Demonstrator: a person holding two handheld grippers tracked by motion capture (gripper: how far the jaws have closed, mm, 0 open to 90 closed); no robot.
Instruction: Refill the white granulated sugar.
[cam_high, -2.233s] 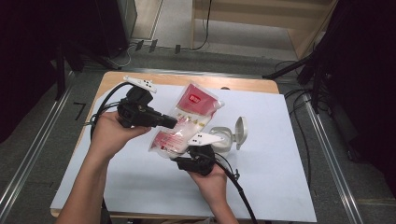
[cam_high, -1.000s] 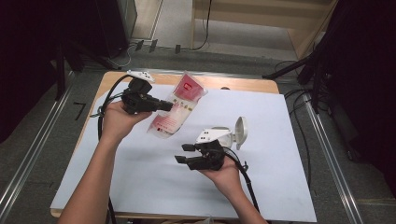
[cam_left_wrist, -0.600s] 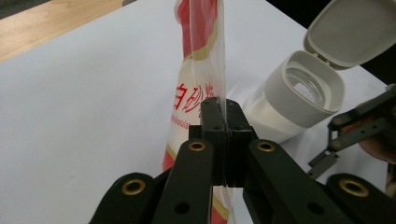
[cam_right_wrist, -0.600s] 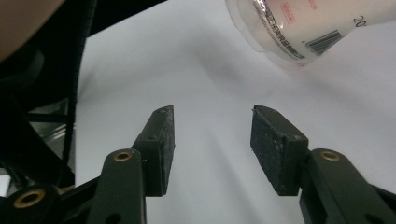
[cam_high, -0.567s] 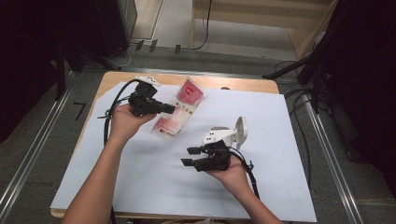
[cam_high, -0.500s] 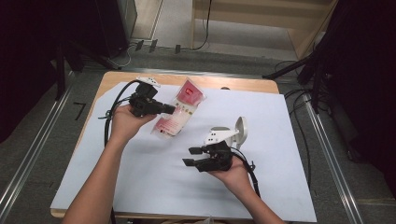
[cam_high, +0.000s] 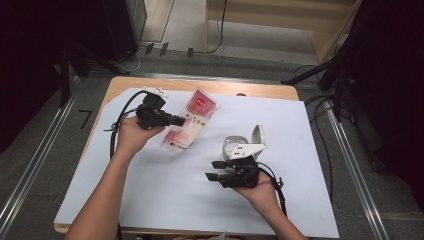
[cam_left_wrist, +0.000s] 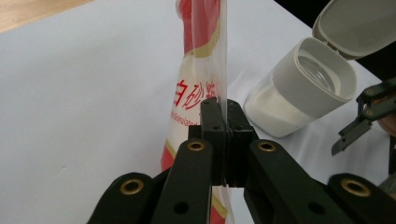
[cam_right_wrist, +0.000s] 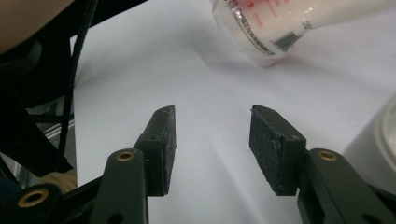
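A red and clear plastic bag (cam_high: 192, 122) of white grains is pinched at one edge by my left gripper (cam_high: 176, 120), which is shut on it at the back left. In the left gripper view the bag (cam_left_wrist: 201, 70) stretches away from the closed jaws of that gripper (cam_left_wrist: 222, 119). A glass jar (cam_high: 234, 146) part full of white grains stands mid-table with its white flip lid (cam_high: 258, 135) open. My right gripper (cam_high: 212, 171) is open and bare in front of the jar, pointing left. In the right gripper view, nothing lies between the pads of that gripper (cam_right_wrist: 212, 140).
A white sheet (cam_high: 165, 195) covers the wooden table (cam_high: 120, 85). Cables trail from both grippers. The jar (cam_left_wrist: 299, 88) is to the right of the bag in the left gripper view, and the other gripper's jaws (cam_left_wrist: 364, 116) show beside it. Dark floor and metal rails surround the table.
The bag has left the jar and moved back left and lower with my left gripper. My right gripper let go of the bag's lower end and drew back toward the front.
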